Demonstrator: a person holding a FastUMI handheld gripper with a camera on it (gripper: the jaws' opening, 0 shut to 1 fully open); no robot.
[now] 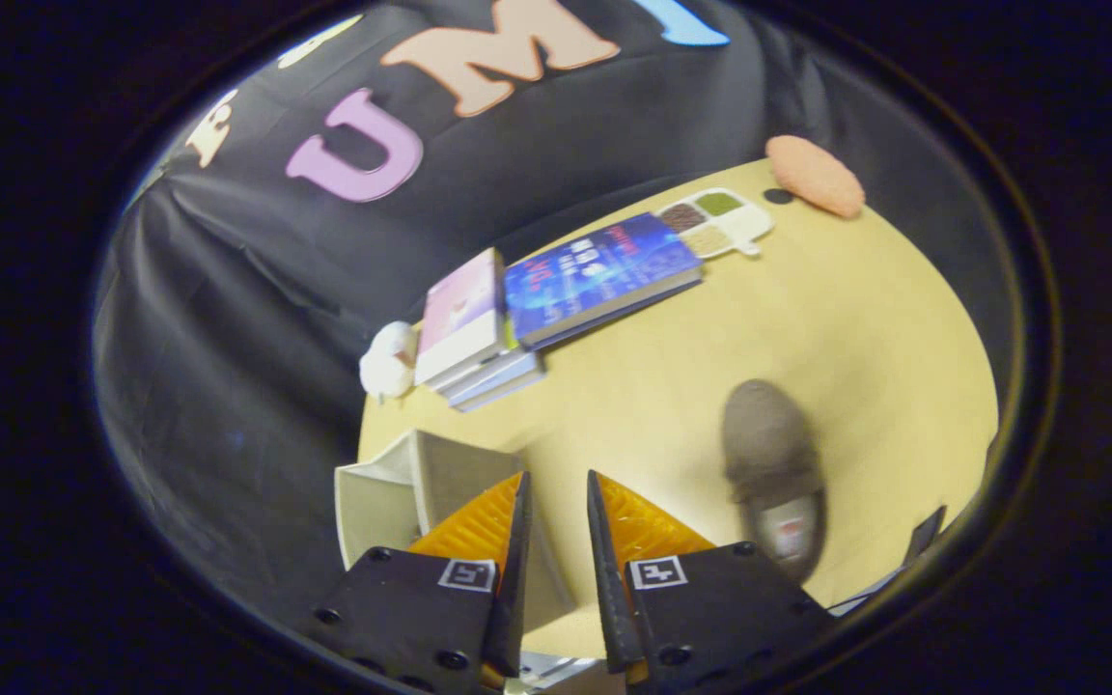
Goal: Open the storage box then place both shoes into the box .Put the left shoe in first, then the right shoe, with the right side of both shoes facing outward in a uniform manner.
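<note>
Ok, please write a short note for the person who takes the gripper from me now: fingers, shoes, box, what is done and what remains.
Gripper: fingers a narrow gap apart, holding nothing, above the table.
Storage box: beside and under the left finger; looks open, its inside partly hidden.
One brown shoe: on the table, right of the fingers, free.
Done: box seems open.
Left: place the shoes, left one first. I cannot tell which shoe this is.

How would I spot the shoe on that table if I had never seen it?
Start at the round yellow table. Past the stack of books, nearer the gripper, whose narrowly parted fingers grip nothing, a single shoe lies just right of the fingers. It is the only brown, fuzzy thing there.
</note>
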